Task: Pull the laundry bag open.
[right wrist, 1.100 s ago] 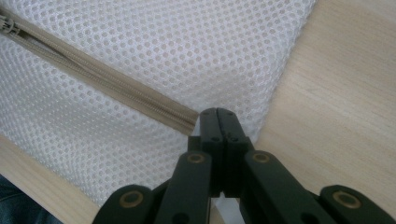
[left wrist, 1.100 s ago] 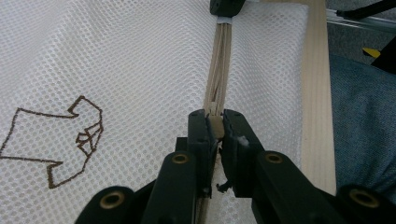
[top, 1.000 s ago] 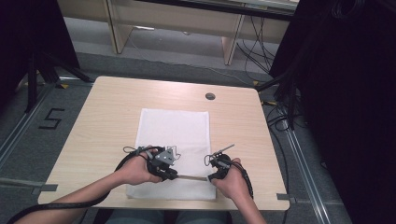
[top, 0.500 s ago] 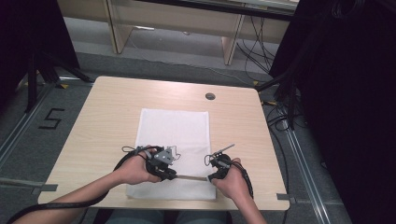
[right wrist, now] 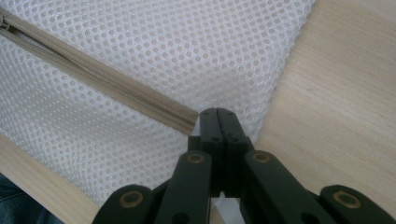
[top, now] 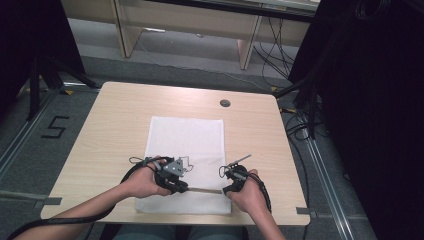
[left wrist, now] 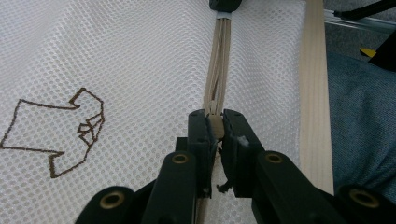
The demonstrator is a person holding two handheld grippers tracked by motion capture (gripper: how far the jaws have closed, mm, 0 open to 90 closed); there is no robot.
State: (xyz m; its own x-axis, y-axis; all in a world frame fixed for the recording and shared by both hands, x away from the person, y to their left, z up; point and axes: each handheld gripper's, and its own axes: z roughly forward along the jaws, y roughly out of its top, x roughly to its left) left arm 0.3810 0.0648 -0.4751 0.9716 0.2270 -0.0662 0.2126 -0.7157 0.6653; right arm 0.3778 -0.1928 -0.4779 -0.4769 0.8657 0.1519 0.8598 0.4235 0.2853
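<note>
High view: a white mesh bag lies flat on the light wooden table, its long axis running from the person's edge toward the far side, its near end between the 2 hands. A beige zipper crosses that near end, running side to side, parallel to the table's front edge.

Left gripper view: the left gripper is clenched on the zipper, a tan tab pinched between its black jaws. The zipper tape stretches straight away from the jaws toward the other gripper at the top. The bag is fine honeycomb netting, soft and slightly rippled, with a brown outline drawing of a folded shirt printed on it.

Right gripper view: the right gripper has its jaws pressed together at the bag's corner, just where the zipper ends; whether they pinch the mesh itself I cannot tell. The table's wood grain is pale and smooth.
</note>
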